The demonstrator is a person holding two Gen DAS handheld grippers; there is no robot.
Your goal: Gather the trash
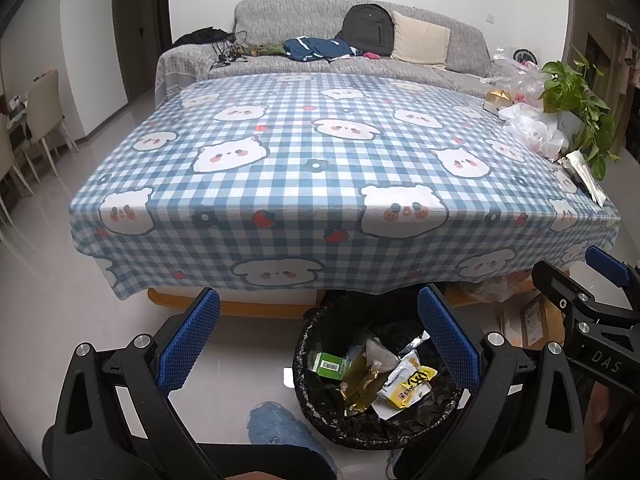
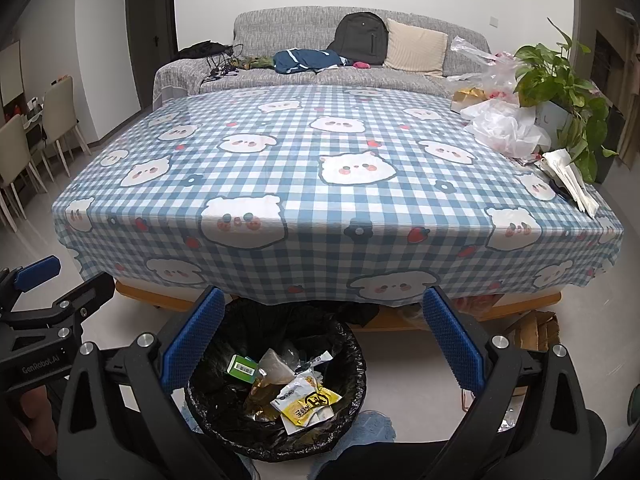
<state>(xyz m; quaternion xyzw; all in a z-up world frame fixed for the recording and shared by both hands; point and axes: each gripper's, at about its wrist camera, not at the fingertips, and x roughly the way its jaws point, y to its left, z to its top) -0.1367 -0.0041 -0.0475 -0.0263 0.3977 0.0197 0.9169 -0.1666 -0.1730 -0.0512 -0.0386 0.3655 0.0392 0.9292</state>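
Both tongs hang low in front of the table (image 1: pixel 320 152), over the bin (image 2: pixel 276 392) on the floor, w/ nothing in either. Left tongs (image 1: pixel 318 340) are spread wide, pads apart, empty. Right tongs (image 2: pixel 324 338) likewise spread, empty. Each shows at the edge of the other's view, so they sit side by side, close together.

Bin is black-lined, tucked just at the table's near edge, partly under the cloth overhang, prob. so stuff can be dropped straight down from the tabletop. Inside: yellow wrapper (image 2: pixel 306 400), green box (image 2: pixel 242 366), clear/olive bags (image 1: pixel 366 376). Looks like most of the trash is already in.

Main tabletop is bare check cloth. What's left sits at the far right edge: white plastic bags (image 2: pixel 504 124), a gold box (image 1: pixel 498 98), white papers (image 2: pixel 572 184) near the corner, beside a plant (image 2: pixel 560 76). Can't tell which of those count as trash; bags and papers seem likely.

Judgement: a drop looks done, tongs spread since there's nothing to hold. Next reach would likely be the right tongs to the right-edge pile, as it's nearer. Risk: thin bags are floppy, may snag the plant leaves or drag the papers off the corner.
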